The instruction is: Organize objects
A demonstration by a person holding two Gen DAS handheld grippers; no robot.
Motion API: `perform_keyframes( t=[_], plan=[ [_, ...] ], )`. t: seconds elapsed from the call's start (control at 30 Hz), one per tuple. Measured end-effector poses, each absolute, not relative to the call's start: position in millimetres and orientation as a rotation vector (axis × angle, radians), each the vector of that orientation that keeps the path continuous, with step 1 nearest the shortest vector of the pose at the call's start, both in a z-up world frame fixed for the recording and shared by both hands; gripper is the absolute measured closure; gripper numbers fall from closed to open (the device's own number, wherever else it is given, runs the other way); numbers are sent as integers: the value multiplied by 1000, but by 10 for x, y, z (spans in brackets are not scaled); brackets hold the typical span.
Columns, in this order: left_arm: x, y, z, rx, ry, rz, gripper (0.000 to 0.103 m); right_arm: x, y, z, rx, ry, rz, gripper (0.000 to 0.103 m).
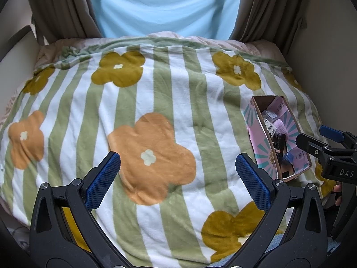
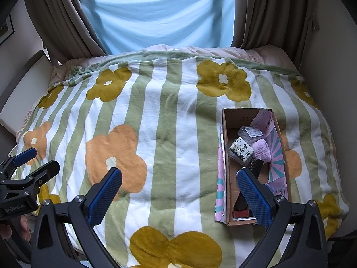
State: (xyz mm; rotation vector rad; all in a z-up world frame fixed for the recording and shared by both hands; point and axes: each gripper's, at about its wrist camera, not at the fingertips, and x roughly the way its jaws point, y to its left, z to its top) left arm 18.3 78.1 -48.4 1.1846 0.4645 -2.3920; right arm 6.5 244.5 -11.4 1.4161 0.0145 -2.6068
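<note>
A long cardboard box (image 2: 231,120) with pink and teal flaps lies on the right of the bed; it also shows in the left wrist view (image 1: 260,102). Inside lie a clear plastic case (image 2: 251,132), a white patterned packet (image 2: 241,150), a fluffy lilac item (image 2: 262,149) and dark items. My right gripper (image 2: 178,189) is open and empty above the blanket, its right finger (image 2: 253,195) over the box's near end. My left gripper (image 1: 177,178) is open and empty over the orange flower, left of the box.
A striped green and white blanket with yellow and orange flowers (image 1: 151,156) covers the bed. Brown curtains (image 2: 60,17) and a light blue sheet (image 2: 160,11) hang behind. Walls close both sides. The left gripper shows at the right wrist view's left edge (image 2: 29,167).
</note>
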Motion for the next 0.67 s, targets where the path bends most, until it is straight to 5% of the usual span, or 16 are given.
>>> perform_keyframes(
  t=[0.67],
  plan=[
    [159,778,-457,1126,420,-2346,1,44,2472,-128,1425,12,-2602,0]
  ],
)
